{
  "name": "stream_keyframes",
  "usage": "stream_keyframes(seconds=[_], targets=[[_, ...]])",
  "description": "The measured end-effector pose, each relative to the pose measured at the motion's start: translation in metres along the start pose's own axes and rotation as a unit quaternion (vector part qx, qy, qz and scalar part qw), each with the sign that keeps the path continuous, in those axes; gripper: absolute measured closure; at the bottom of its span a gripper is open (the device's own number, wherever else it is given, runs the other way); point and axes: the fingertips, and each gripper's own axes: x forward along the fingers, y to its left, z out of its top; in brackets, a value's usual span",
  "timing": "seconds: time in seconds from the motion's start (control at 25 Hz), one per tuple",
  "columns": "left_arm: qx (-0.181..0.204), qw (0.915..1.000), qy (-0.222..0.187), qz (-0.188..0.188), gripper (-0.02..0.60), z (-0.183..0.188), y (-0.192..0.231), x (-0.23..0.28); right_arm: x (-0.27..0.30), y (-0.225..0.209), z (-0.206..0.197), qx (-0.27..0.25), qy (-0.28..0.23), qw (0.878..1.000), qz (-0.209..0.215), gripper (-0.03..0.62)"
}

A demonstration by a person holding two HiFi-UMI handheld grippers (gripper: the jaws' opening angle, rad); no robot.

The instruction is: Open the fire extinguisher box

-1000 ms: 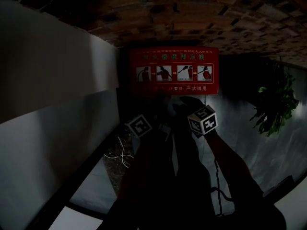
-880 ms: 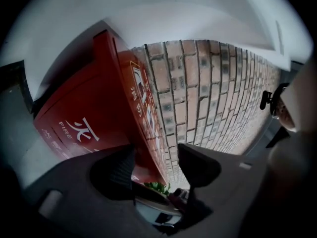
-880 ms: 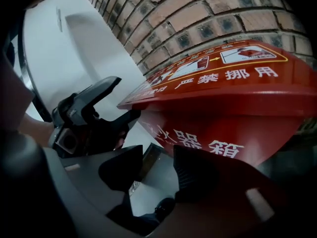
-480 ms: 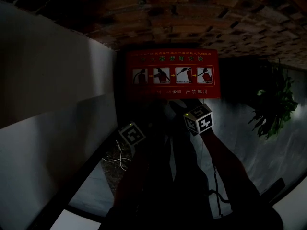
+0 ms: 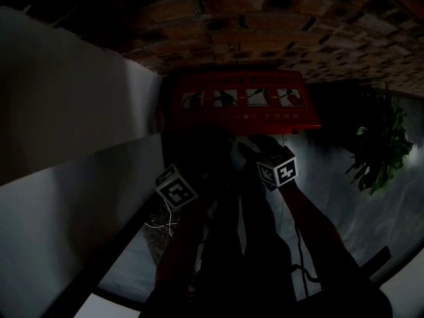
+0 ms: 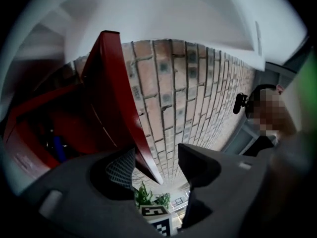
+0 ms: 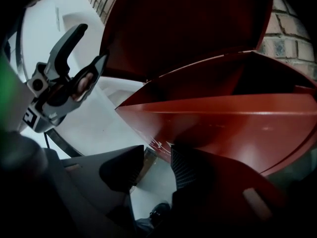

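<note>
The red fire extinguisher box hangs on the brick wall with its lid [image 5: 248,101] tilted up, so the printed face looks foreshortened. In the left gripper view the lid's edge [image 6: 114,93] runs down between the jaws of my left gripper [image 6: 156,165], close to the left pad, with a wide gap to the other finger. The box's inside [image 6: 44,133] shows to the left. My right gripper [image 7: 153,165] sits under the box body [image 7: 237,128]; its jaws are closing, with the box's lower corner just above the gap and no pad pressing on it. Marker cubes [image 5: 176,187] [image 5: 278,169] show in the dim head view.
A brick wall [image 6: 198,83] stands behind the box and a white wall panel [image 5: 66,144] at the left. A green plant [image 5: 377,151] is at the right, loose wires [image 5: 162,220] lie low at the left. A person [image 6: 270,118] stands at the right of the left gripper view.
The lid has swung upward, and its printed face has gone from flat-on to steeply tilted. My left gripper has moved left and down a little; the right gripper has barely shifted.
</note>
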Motion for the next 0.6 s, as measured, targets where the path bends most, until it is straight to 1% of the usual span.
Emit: stream_keyframes(seconds=[0.16, 0.32, 0.44, 0.52, 0.6], targets=[[0.016, 0.9998, -0.006, -0.001, 0.311, 0.011, -0.007, 0.011, 0.0, 0.001, 0.001, -0.006, 0.003, 1.0, 0.005, 0.424], [0.064, 0.9979, 0.005, 0.007, 0.311, 0.025, -0.015, 0.027, 0.0, 0.001, 0.002, 0.007, 0.0, 1.0, 0.008, 0.425], [0.089, 0.9959, 0.01, 0.008, 0.311, 0.039, -0.016, 0.04, -0.001, 0.0, 0.0, 0.01, 0.01, 1.0, 0.004, 0.428], [0.097, 0.9952, 0.011, 0.006, 0.313, 0.047, -0.015, 0.048, -0.001, -0.001, 0.0, 0.008, 0.011, 1.0, 0.004, 0.433], [0.094, 0.9955, 0.011, -0.002, 0.313, 0.052, -0.017, 0.055, -0.002, -0.001, 0.0, 0.007, 0.012, 1.0, 0.004, 0.437]])
